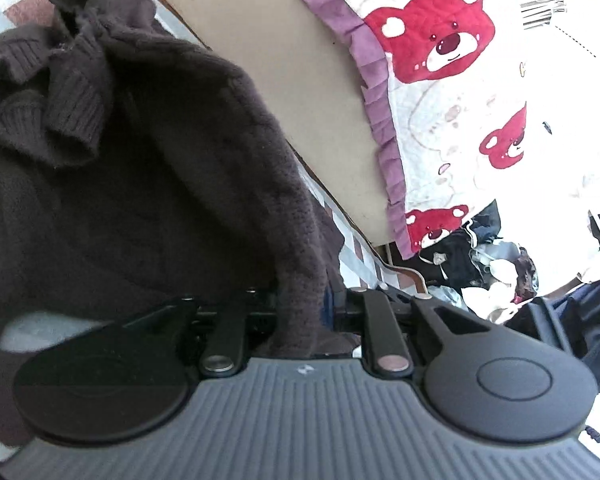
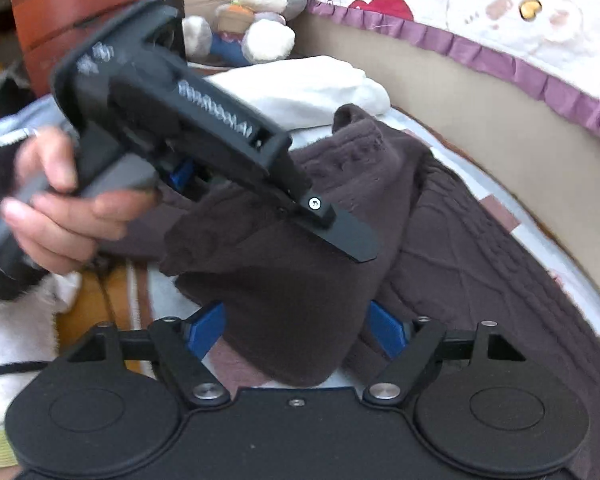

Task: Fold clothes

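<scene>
Brown sweater (image 2: 440, 240) runs lengthwise along the bed's edge; left hand-held gripper (image 1: 300, 312) pinches its fold, right hand-held gripper (image 2: 296, 328) gapes wide around it.

Dark brown ribbed knit sweater (image 1: 148, 184); beside it, a white quilted bedspread (image 1: 480, 128) with red bears and purple frilled trim.

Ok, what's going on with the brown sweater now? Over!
Left gripper shut on brown sweater. Right gripper open, sweater fold between its fingers. White folded cloth beyond, not in the way.
</scene>
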Motion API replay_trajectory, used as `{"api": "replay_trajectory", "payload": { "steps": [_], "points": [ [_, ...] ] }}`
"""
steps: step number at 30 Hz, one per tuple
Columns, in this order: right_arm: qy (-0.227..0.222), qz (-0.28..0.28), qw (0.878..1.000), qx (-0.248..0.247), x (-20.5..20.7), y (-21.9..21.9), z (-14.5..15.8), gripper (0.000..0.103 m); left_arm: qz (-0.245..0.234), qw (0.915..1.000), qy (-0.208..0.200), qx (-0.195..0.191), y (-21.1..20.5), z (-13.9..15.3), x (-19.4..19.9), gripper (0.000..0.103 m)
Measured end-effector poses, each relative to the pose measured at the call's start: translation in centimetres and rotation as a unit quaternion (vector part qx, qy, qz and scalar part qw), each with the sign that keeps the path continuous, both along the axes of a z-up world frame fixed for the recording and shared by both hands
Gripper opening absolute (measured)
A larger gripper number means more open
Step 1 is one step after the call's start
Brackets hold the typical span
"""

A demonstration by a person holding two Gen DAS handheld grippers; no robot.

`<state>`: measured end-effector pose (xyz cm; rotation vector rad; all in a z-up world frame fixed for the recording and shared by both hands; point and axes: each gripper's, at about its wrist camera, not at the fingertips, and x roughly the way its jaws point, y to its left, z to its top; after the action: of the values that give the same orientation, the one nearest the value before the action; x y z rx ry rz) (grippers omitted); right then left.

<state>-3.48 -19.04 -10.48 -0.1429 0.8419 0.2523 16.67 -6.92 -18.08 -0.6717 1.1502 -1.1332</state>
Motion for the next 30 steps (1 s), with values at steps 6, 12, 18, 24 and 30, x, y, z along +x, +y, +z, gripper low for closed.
{"api": "replay_trajectory", "payload": {
  "steps": [6,12,18,24,30],
  "points": [
    [-0.074,0.007,0.995,-0.072,1.0,0.1,-2.0,0.077,-0.019,0.9997,-0.006,-0.013,-0.3,0.7,-0.7,0.016],
    [-0.097,-0.027,0.991,-0.092,1.0,-1.6,-0.6,0.010,0.063,0.9915,-0.113,0.012,1.4,3.8,-1.4,0.042],
    [-0.123,-0.142,0.970,-0.153,3.9,-9.1,4.6,0.010,0.165,0.9535,-0.238,0.083,4.0,6.7,-1.8,0.059],
    [-0.048,-0.292,0.913,-0.280,7.7,-18.4,4.1,0.067,0.183,0.8953,-0.260,0.312,1.6,3.7,0.3,0.059],
    [0.026,-0.374,0.924,-0.082,4.1,-23.8,2.0,0.068,0.112,0.8509,-0.325,0.398,-1.8,2.5,-0.6,0.075]
  ]
}}
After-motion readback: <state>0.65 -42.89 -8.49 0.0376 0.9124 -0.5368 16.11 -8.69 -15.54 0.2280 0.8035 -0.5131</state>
